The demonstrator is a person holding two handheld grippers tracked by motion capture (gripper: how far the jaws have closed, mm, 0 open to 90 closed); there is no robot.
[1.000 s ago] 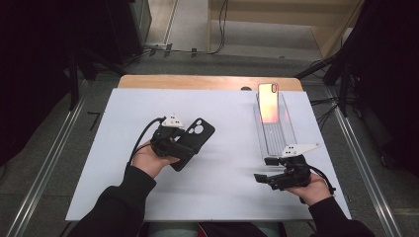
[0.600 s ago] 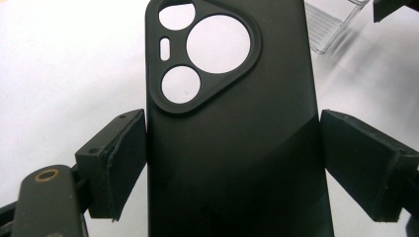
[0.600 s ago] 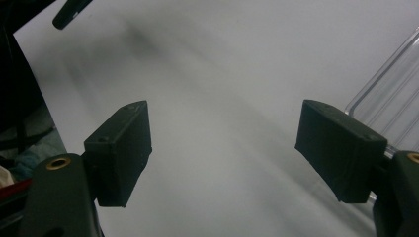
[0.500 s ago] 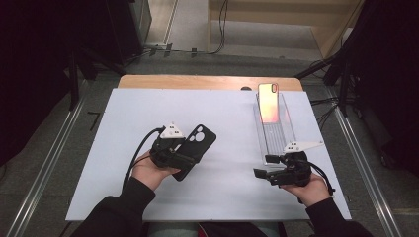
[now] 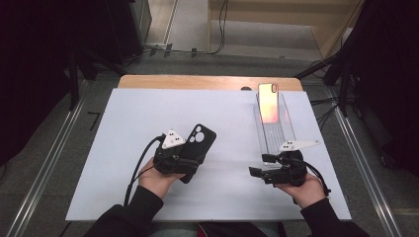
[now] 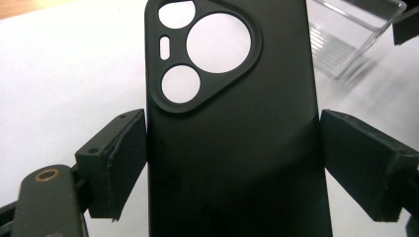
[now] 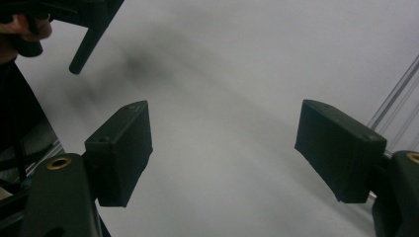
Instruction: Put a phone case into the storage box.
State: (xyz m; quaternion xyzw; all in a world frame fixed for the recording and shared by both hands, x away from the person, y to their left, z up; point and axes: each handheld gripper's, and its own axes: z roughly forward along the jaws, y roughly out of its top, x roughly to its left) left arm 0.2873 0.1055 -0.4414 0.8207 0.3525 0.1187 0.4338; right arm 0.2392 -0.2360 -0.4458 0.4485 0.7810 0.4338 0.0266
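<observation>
While the left gripper (image 5: pixel 190 160) clamps a black phone case (image 5: pixel 201 140), the right gripper (image 5: pixel 254 173) gapes empty.
Left gripper view reveals camera cutouts; high view adds a phone (image 5: pixel 268 102) standing in a clear rack (image 5: pixel 274 131).

Light falls from overhead onto the white worktop (image 5: pixel 123 128), which stands bright while the room around it sinks into near black. The phone (image 5: pixel 269 102) propped at the far right throws back an orange-pink glare. Shadows under the hands are soft and short. In the left gripper view the black phone case (image 6: pixel 232 128) is sharp, the white behind it blown out. The right gripper view is smeared and hazy, with a vague dark blotch at upper left.
</observation>
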